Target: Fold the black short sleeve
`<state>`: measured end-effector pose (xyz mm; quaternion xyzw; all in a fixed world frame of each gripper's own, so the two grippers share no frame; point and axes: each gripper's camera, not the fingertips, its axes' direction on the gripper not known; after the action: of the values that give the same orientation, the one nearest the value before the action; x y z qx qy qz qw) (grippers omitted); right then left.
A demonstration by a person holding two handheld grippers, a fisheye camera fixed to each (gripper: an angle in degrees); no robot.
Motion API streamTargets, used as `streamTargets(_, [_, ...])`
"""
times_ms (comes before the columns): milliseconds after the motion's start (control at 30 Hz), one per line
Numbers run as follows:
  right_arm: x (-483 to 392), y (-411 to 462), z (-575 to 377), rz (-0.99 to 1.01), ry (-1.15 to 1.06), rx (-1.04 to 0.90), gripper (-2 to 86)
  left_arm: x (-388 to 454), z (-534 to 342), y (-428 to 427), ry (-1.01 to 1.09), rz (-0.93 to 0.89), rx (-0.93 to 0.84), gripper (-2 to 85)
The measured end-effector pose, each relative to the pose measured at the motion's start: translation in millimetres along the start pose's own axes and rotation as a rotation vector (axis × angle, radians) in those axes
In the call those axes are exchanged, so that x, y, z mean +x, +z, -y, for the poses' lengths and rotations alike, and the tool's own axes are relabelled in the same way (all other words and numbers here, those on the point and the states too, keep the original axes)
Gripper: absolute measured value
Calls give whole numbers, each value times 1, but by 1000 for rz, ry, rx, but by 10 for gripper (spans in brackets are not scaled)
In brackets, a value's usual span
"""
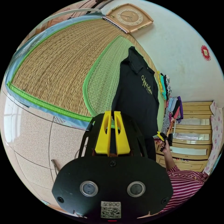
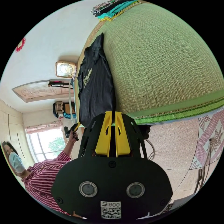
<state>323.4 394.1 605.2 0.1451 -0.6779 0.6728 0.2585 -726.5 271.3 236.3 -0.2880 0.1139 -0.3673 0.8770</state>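
The black short-sleeve shirt (image 1: 136,93), a polo with gold lettering on the chest, lies stretched over the woven straw mat (image 1: 63,60), collar at the far end. My left gripper (image 1: 112,113) has its yellow jaws pressed together on one corner of the hem. In the right gripper view the shirt (image 2: 95,84) runs away from my right gripper (image 2: 113,114), whose jaws pinch the other hem corner. The right gripper (image 1: 164,137) also appears in the left gripper view, held in a hand, and the left gripper (image 2: 74,128) appears in the right gripper view.
A stack of folded colourful clothes (image 1: 169,100) sits on the mat by the wall, beside a wooden drawer unit (image 1: 196,137). The mat's green border (image 2: 182,112) ends above a speckled tile floor (image 1: 32,137). A person in a red striped shirt (image 2: 44,175) holds the grippers. A clock (image 1: 129,17) hangs on the wall.
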Motion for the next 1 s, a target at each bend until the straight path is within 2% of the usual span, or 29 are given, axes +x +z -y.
streamTargets(533, [0,-36,-34,157,82,88,49,-60,-79,7,-90,-113,-12,52])
streamTargets(1000, [-44,-55,-39,298,43,111,24,-82,-140,-23,-74,-212,41,23])
